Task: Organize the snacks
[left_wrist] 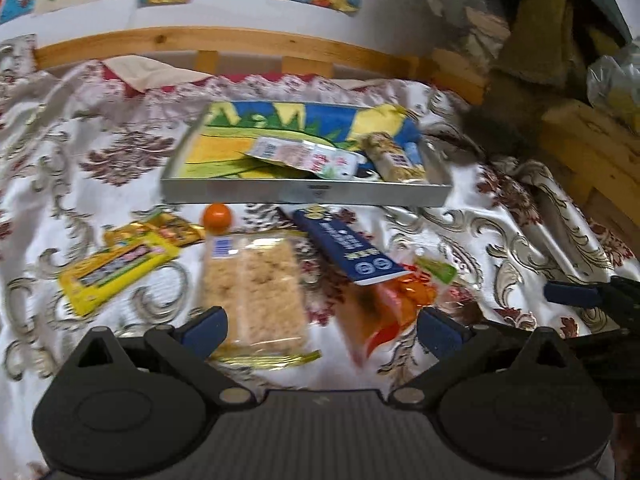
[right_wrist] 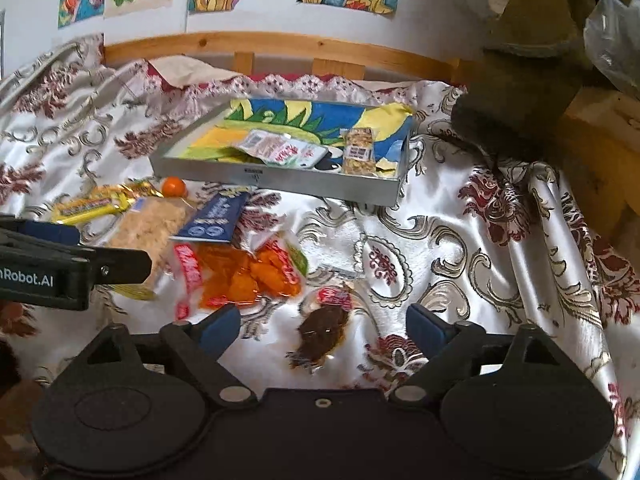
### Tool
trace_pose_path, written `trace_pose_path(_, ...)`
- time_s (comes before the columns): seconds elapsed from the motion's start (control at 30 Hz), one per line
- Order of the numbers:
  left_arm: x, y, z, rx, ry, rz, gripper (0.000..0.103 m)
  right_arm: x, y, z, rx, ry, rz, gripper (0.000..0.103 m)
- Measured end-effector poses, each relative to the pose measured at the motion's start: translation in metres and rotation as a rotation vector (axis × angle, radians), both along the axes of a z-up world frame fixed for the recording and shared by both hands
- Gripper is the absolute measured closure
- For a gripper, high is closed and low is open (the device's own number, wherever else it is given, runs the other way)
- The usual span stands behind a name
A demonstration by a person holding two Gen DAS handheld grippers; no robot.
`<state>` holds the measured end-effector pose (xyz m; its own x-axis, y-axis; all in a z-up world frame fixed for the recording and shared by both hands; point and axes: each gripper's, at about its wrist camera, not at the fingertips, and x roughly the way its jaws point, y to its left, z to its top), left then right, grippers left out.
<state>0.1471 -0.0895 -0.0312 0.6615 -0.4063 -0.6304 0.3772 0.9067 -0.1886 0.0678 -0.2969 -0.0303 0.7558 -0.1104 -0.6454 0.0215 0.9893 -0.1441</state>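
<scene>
Two snacks are already lying in the metal tray (right_wrist: pixel 280 184): a white-and-pink packet (right_wrist: pixel 284 151) and a nut bar (right_wrist: pixel 359 153), both well ahead of the tools. The rest is still waiting on the patterned cloth (right_wrist: pixel 460 240). The left gripper (left_wrist: pixel 322 326) is hanging with its jaws wide and nothing gripped, the clear rice-cake pack (left_wrist: pixel 254 292) and an orange-sweets bag (left_wrist: pixel 384 300) lying just ahead between its fingers, a blue bar (left_wrist: pixel 346 246), an orange ball (left_wrist: pixel 217 216) and yellow wrappers (left_wrist: pixel 116 268) further out to its left. The right gripper (right_wrist: pixel 322 322) is also standing wide and holding nothing, a small dark-brown snack in clear wrap (right_wrist: pixel 324 326) sitting between its fingertips. By this count, most of the sorting is still ahead.
</scene>
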Motion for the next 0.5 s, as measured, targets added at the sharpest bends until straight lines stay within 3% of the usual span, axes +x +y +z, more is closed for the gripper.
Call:
trace_pose_path(0.3,0.023,-0.028,-0.009,-0.002,0.056,-0.11,0.0,0.014,-0.003,-0.018,0.006,0.045,-0.029,0.018)
trace_pose_path(0.5,0.033,-0.04,-0.019,-0.018,0.116,-0.162,0.001,0.018,-0.003,-0.028,-0.024,0.082,-0.058,0.028)
